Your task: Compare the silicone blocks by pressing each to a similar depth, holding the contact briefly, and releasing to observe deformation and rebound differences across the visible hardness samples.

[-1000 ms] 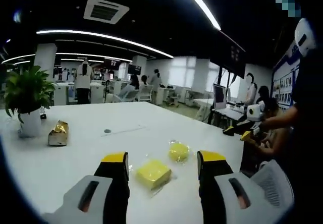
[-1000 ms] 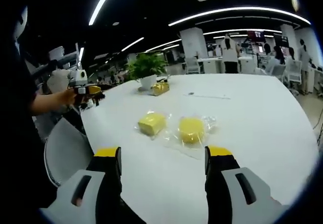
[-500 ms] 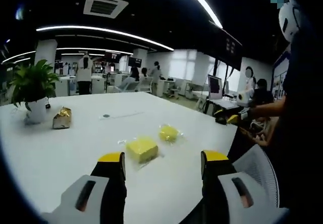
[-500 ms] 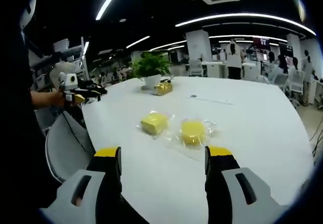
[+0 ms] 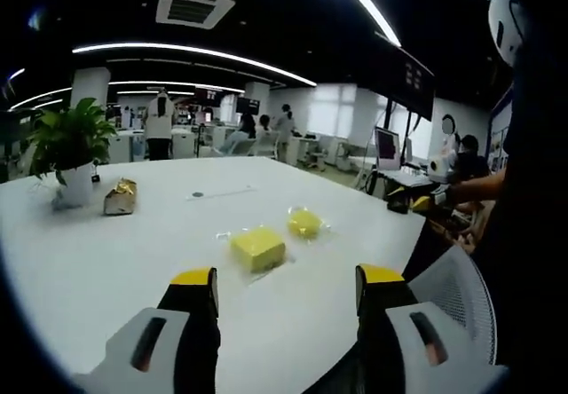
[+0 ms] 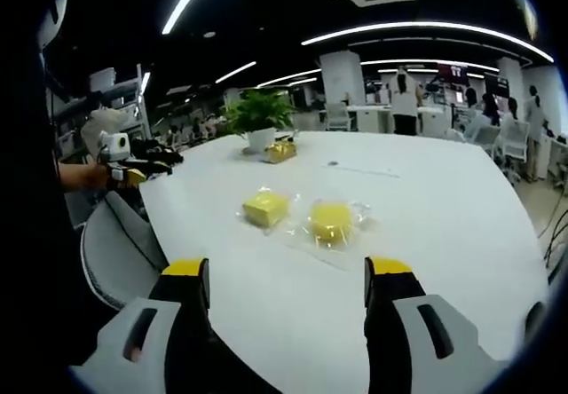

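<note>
Two yellow silicone samples on the white worktop (image 5: 106, 270), each in clear wrap: a square block (image 5: 258, 248) and a round block (image 5: 304, 224), side by side but apart, near the edge closest to the person. Square one has flat faces and crisp corners; round one reads as a puck in right gripper view. Left tool (image 5: 286, 286) is off the worktop, jaws spread, nothing held. Right tool (image 6: 287, 277) likewise. Wrap glare blurs the block edges; surface dents can't be made out. Potted plant (image 5: 67, 145) and gold-wrapped packet (image 5: 119, 196) sit at the far edge
</note>
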A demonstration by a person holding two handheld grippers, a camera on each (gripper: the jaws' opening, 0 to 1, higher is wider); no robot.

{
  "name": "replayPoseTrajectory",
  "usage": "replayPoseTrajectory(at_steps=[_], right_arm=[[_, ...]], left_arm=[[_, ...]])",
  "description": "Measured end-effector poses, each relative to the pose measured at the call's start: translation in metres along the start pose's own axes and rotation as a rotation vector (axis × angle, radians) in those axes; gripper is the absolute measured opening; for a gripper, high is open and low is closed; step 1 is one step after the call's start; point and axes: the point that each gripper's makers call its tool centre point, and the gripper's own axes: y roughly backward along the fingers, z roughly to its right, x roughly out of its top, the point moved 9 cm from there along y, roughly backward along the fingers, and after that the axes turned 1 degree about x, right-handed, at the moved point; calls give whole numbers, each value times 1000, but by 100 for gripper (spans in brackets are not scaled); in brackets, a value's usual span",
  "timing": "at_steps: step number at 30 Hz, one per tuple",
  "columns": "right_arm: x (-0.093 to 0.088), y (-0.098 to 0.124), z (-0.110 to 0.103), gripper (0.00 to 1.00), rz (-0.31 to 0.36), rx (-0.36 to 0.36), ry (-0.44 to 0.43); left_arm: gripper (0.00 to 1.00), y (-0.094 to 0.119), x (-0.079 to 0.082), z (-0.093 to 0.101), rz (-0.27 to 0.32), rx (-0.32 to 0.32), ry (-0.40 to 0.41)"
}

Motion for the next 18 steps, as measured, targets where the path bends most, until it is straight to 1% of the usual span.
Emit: replayPoseTrajectory(at_steps=[2,4,7,9,11,13,14,15,17,18], right_arm=[[0,-2,0,64,-7,8,0],[1,-3,0,64,-18,12,6],[0,-5,3,64,-30,18,1],[0,-6,4,63,-45,21,2],[0,-6,6,63,-49,21,5],[1,-7,9,62,-50,20,4],[1,-7,10,62,-51,19,3],[1,-6,11,62,-52,17,2],[1,-6,12,62,-52,14,0],[1,-5,14,62,-52,12,-1]], left_arm=[[62,-2,-1,-2,-12,5,-6],[62,-4,-1,-3,-25,-5,-1],[62,-9,1,-3,-40,-11,-14],[62,-15,2,-3,-47,-27,8],[62,-21,2,-5,-68,-44,33],[62,-27,3,-6,-85,-50,19],[62,-31,4,-6,-94,-60,27],[63,-34,4,-6,-99,-76,37],[62,-42,4,-6,-119,-87,93],[62,-46,6,-6,-119,-109,90]])
